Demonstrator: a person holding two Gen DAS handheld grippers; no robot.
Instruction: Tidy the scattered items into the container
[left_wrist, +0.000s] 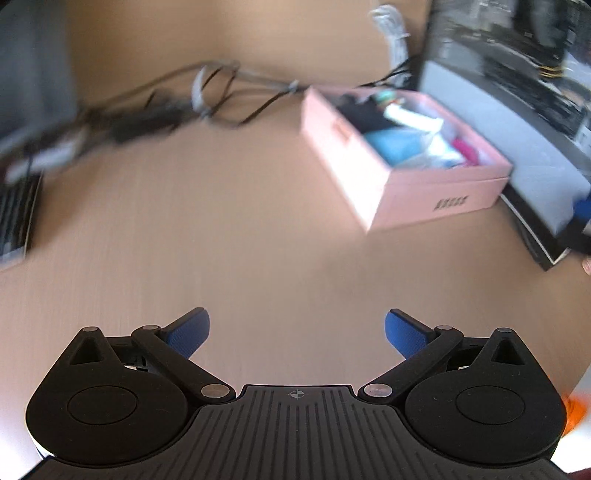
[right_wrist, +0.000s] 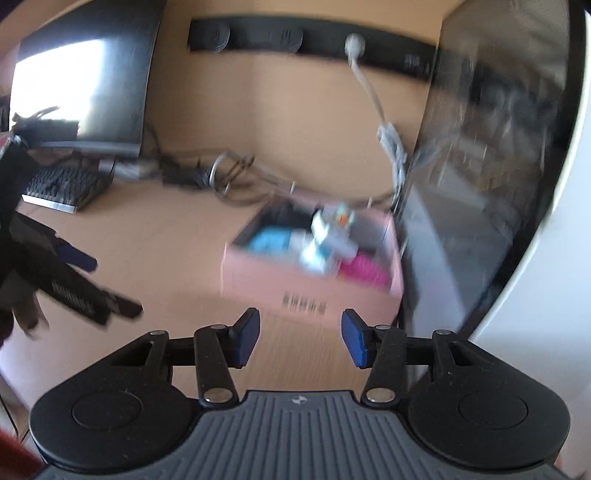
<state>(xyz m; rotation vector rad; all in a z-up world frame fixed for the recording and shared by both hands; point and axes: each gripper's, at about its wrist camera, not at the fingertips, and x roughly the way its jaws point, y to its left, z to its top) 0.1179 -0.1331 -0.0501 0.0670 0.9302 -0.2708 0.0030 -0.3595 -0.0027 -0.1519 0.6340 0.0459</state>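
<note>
**Mia:** What is on the far left of the desk?

**Tom:** In the left camera, a keyboard lies at the left edge. Behind it, a bunch of dark cables runs along the back edge. It is all a bit blurry.

**Mia:** And the left gripper?

**Tom:** Its blue pads stand wide apart. Nothing is between them, only bare wood.

**Mia:** Where is the box for the things?

**Tom:** The pink box sits toward the right side of the desk, near the back. It is open on top. Inside I see something light blue, something white and something bright pink. Just to its right stands a dark computer case.

**Mia:** What does the right camera show?

**Tom:** On the left, a monitor and the keyboard. The other gripper pokes in from the left edge, too blurry to see much. In the middle is the pink box, right ahead of the right gripper.

**Mia:** Are its jaws together?

**Tom:** No, there is a gap, smaller than on the left one. They hold nothing.
</note>
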